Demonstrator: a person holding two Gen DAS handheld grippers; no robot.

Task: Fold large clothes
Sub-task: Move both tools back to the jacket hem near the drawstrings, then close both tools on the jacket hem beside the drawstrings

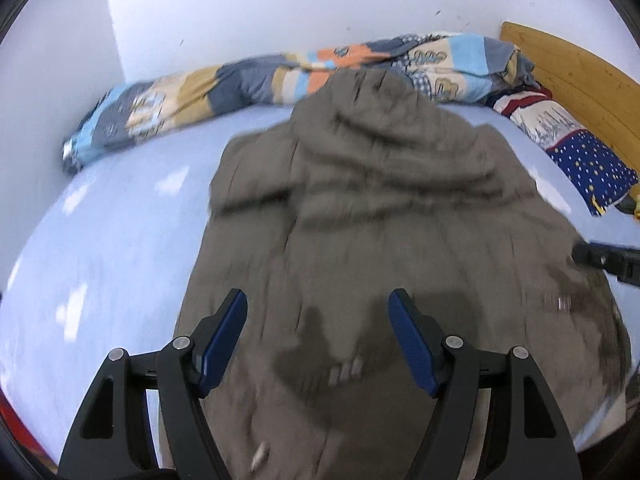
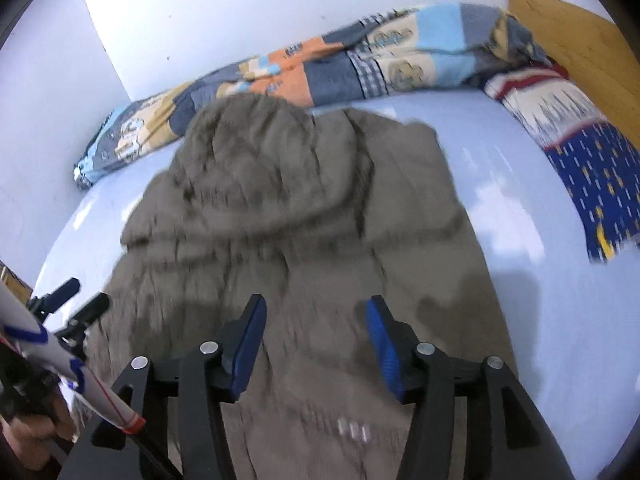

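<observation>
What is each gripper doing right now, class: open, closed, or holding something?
Left gripper: open, holding nothing, above the grey-brown coat.
Right gripper: open, holding nothing, above the same coat.

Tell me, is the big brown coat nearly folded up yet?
Partly, it seems. The brown coat lies on the light blue bed with its sides apparently folded inward. Right now nothing is held: the left gripper and right gripper both hang open above it. Still left: folding it shorter and neater.

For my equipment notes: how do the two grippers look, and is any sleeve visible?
Both the left gripper and the right gripper have black angular frames, silver round pivot bolts and blue ribbed fingers. A white sleeve with blue and red markings shows lower left.
</observation>
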